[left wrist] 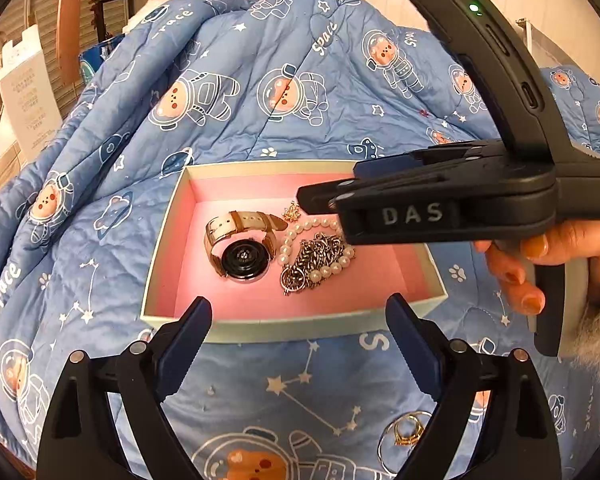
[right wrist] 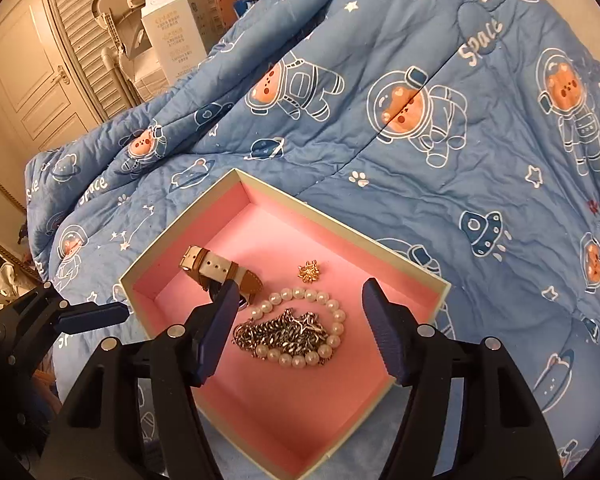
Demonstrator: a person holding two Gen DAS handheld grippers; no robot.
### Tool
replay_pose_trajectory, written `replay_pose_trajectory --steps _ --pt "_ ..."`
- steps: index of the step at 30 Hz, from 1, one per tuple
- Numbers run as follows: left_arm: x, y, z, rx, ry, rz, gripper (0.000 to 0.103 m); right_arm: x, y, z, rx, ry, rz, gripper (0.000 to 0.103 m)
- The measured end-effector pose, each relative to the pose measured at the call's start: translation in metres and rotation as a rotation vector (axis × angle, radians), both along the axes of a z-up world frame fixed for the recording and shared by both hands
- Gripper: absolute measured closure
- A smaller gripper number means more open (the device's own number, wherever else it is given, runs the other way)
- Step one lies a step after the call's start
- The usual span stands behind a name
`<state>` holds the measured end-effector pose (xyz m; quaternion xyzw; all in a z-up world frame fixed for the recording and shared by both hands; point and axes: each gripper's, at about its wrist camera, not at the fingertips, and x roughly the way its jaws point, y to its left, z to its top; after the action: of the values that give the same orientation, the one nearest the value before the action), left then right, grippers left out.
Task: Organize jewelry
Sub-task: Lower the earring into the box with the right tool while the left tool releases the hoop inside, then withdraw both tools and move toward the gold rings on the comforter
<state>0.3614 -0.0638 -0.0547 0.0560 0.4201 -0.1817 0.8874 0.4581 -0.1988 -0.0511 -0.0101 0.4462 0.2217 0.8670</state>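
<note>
A white box with a pink lining [left wrist: 284, 330] [right wrist: 292, 408] lies on a blue space-print quilt. Inside it are a watch with a beige and brown strap [left wrist: 242, 258] [right wrist: 216, 266], a pearl bracelet [left wrist: 316, 276] [right wrist: 336, 316], a silver chain [left wrist: 320, 252] [right wrist: 284, 332] heaped within the pearls, and a small gold charm [left wrist: 291, 212] [right wrist: 309, 271]. My left gripper [left wrist: 299, 312] is open over the box's near wall, holding nothing. My right gripper [right wrist: 300, 292] [left wrist: 328, 184] hovers open just above the pearls and chain, nothing between its pads. Gold rings [left wrist: 406, 430] lie on the quilt close below my left gripper.
A person's hand [left wrist: 540, 256] holds the right gripper's handle. One finger of the left gripper [right wrist: 96, 314] reaches in beside the box's left corner. The quilt [right wrist: 440, 168] rises in folds behind the box. A white carton [right wrist: 172, 36] and louvred doors stand at the far left.
</note>
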Motion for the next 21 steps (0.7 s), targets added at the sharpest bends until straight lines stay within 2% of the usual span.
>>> replay_pose_trajectory --steps 1,3,9,16,21 --pt "-0.008 0.002 0.001 -0.005 -0.006 0.008 0.014 -0.008 -0.005 0.004 0.010 -0.014 -0.005 0.029" --pt "-0.024 0.007 0.000 -0.030 -0.016 0.026 0.008 -0.025 -0.014 0.010 0.035 -0.042 -0.016 0.025" --pt "-0.072 0.025 -0.015 -0.071 0.002 0.090 0.007 -0.077 -0.032 0.004 0.072 -0.037 -0.015 0.025" --pt "-0.115 0.046 -0.038 -0.116 0.037 0.177 0.007 -0.142 -0.031 -0.018 0.028 -0.052 0.014 0.025" --pt "-0.137 0.055 -0.046 -0.132 0.042 0.215 0.007 -0.181 -0.012 -0.032 -0.014 -0.062 0.104 0.025"
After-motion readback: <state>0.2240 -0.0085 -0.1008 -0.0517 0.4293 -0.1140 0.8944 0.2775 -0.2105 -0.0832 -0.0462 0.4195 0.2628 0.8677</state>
